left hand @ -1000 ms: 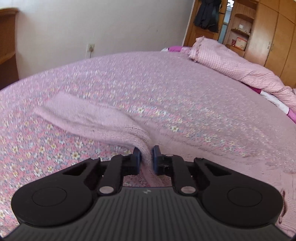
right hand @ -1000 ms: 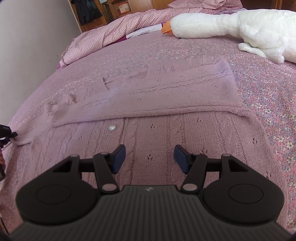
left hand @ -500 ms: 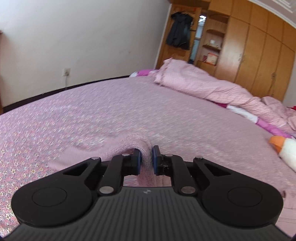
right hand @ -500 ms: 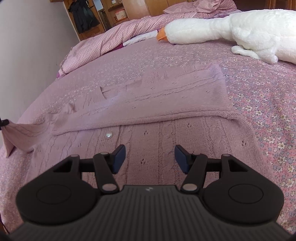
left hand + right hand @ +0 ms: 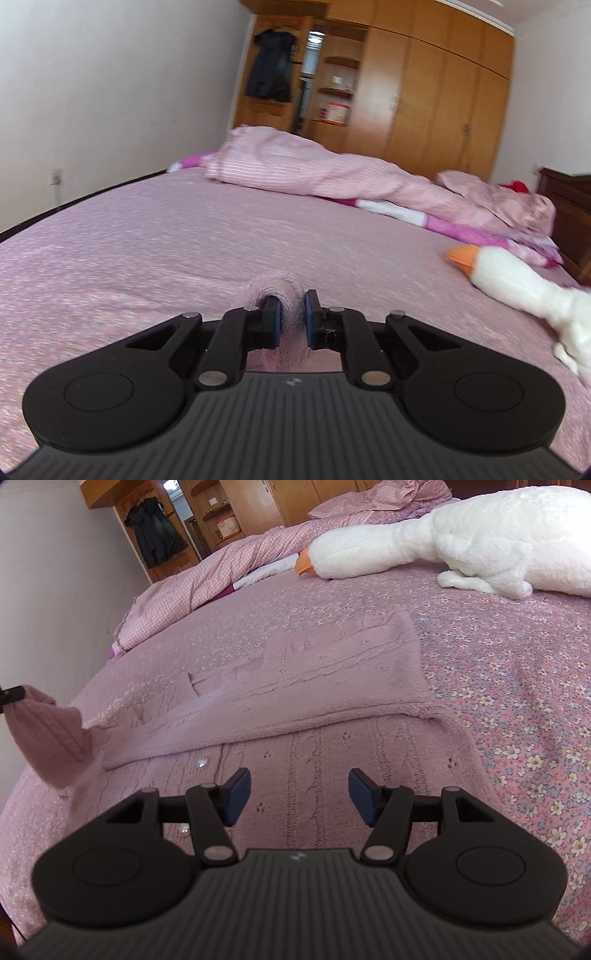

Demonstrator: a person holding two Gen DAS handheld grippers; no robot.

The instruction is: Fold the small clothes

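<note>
now left gripper (image 5: 290,314) lifts pinched sleeve (image 5: 51,738) higher, right gripper (image 5: 294,794) jaws wide

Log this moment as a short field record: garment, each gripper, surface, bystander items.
garment: pink cable-knit cardigan, spread flat, one side already folded across, pearl buttons showing
sleeve: pink knitted sleeve, lifted off the bed at the cardigan's left end
left gripper: shut on the sleeve
right gripper: open, above the cardigan body, holding nothing
surface: pink floral bedspread
bystanders: white plush goose, pink checked duvet
</note>
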